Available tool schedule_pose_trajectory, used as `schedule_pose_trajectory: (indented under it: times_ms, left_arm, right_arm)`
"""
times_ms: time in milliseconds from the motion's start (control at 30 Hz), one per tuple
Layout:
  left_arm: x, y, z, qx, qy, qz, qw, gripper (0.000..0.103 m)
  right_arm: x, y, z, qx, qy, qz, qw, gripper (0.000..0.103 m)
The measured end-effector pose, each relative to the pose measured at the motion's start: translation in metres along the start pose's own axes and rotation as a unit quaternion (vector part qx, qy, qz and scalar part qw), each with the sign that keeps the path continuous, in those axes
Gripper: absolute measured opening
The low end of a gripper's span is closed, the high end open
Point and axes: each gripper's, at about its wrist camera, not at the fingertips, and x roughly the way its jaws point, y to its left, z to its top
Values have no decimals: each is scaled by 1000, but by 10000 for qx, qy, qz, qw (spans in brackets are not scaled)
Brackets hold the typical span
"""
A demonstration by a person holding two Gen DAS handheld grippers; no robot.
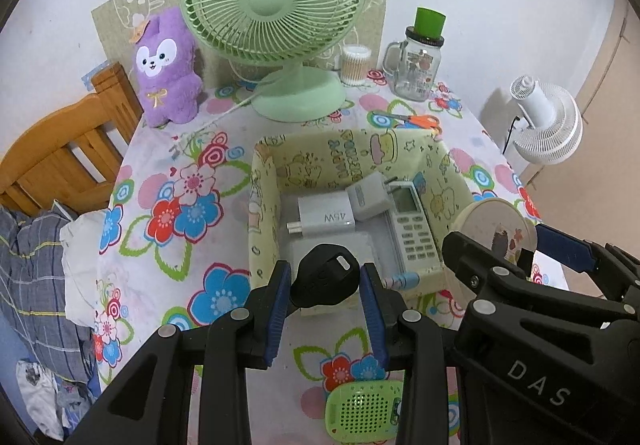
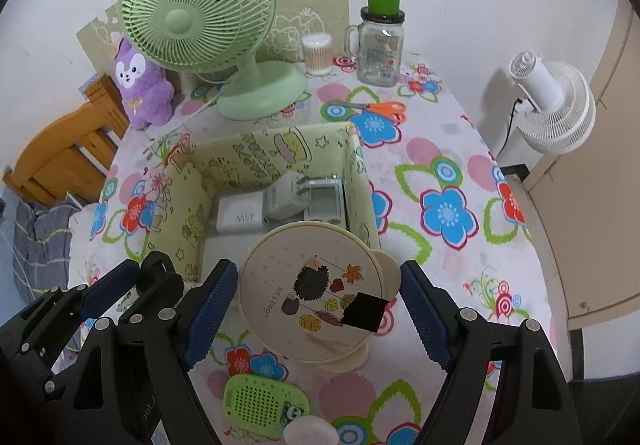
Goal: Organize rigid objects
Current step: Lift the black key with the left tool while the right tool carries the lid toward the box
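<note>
My left gripper (image 1: 325, 281) is shut on a black plug adapter (image 1: 323, 279) and holds it over the near wall of the yellow cartoon storage box (image 1: 264, 201). The box holds a white 45W charger (image 1: 326, 217), a smaller white charger (image 1: 368, 197) and a white remote (image 1: 412, 225). My right gripper (image 2: 316, 309) is open, its blue pads on either side of a round cream mirror with a hedgehog picture (image 2: 310, 287), which tilts at the box's near right corner. I cannot tell if the pads touch it. The mirror also shows in the left wrist view (image 1: 496, 229).
A green perforated case (image 2: 264, 401) lies near the table's front edge. At the back stand a green desk fan (image 1: 276, 5), a purple plush (image 1: 164, 69), a cotton swab jar (image 1: 354, 63), a glass mug jar (image 1: 420, 61) and orange scissors (image 1: 420, 121). A white fan (image 2: 552, 101) stands right of the table.
</note>
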Motion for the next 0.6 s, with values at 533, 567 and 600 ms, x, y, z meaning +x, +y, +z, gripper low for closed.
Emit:
schedule_pose_trajectory:
  times_ms: [533,567,600]
  left_arm:
    - [14,5,27,-139,-16,14,9999,35]
    - [15,5,28,-148,-12,15,9999,35]
    - [17,5,30,-160,-13,11,9999,35]
  right_arm:
    - [14,2,32,-233,-45,114,9997,84]
    - [16,3,35,-242,-52,99,9996,84]
    - [17,3,36,-247,-50,99,9996,84]
